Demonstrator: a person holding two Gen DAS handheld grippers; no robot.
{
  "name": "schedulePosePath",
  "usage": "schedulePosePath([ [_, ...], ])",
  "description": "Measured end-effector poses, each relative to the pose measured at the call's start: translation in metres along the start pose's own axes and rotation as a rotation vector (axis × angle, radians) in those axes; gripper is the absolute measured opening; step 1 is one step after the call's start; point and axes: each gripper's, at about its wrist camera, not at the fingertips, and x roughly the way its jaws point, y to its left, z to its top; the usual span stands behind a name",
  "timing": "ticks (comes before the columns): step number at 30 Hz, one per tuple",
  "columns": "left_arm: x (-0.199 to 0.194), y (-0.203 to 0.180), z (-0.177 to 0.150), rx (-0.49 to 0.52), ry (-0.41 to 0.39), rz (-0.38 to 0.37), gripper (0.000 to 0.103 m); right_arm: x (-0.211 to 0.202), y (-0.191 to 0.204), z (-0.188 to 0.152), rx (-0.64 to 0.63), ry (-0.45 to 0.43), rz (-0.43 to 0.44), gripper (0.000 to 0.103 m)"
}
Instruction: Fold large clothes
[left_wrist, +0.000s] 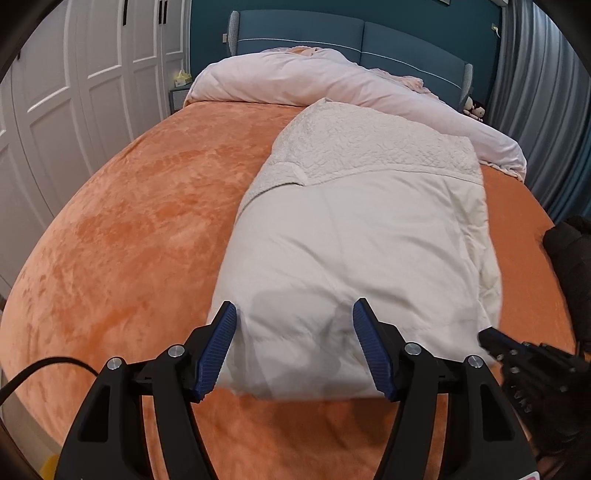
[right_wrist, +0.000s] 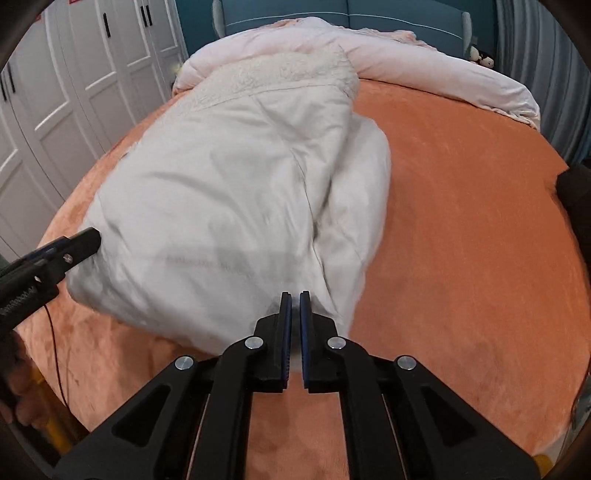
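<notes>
while the white coat (left_wrist: 354, 236) lies mid-frame on the orange bed (left_wrist: 122, 236), the left gripper (left_wrist: 293, 314) stands spread over its near hem. the right gripper (right_wrist: 294, 306) is pressed together at the hem.

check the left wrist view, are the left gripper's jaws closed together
No, the left gripper stands open, its two blue pads wide apart over the near end of the white garment.

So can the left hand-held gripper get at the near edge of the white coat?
Probably yes: the left hand-held gripper is open, straddling the white coat's near edge, nothing between.
</notes>
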Motion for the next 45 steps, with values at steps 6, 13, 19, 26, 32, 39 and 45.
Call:
schedulePosePath([
  [6,-0.016,-0.011,-0.02,0.013,0.02,0.015,0.064,-0.034,0.008,-0.016,-0.027,-0.064,-0.001,0.006],
  [13,-0.029,-0.026,-0.052,0.036,0.031,0.038,0.064,-0.048,0.016,-0.045,-0.005,-0.073,-0.015,0.019],
  [19,-0.024,-0.032,-0.08,0.034,0.044,0.085,0.064,-0.048,0.02,-0.076,-0.008,-0.099,-0.077,0.044],
  [26,-0.005,-0.03,-0.107,0.027,0.059,0.121,0.064,-0.026,0.021,-0.097,-0.01,-0.074,-0.138,0.058],
  [32,0.011,-0.025,-0.12,0.019,0.071,0.135,0.065,-0.008,0.021,-0.104,0.005,-0.034,-0.139,0.064],
  [39,0.019,-0.023,-0.13,0.038,0.062,0.154,0.069,0.005,0.019,-0.112,0.008,0.001,-0.131,0.064],
  [45,0.021,-0.025,-0.133,0.036,0.045,0.174,0.081,0.01,0.017,-0.114,0.003,-0.003,-0.136,0.068],
])
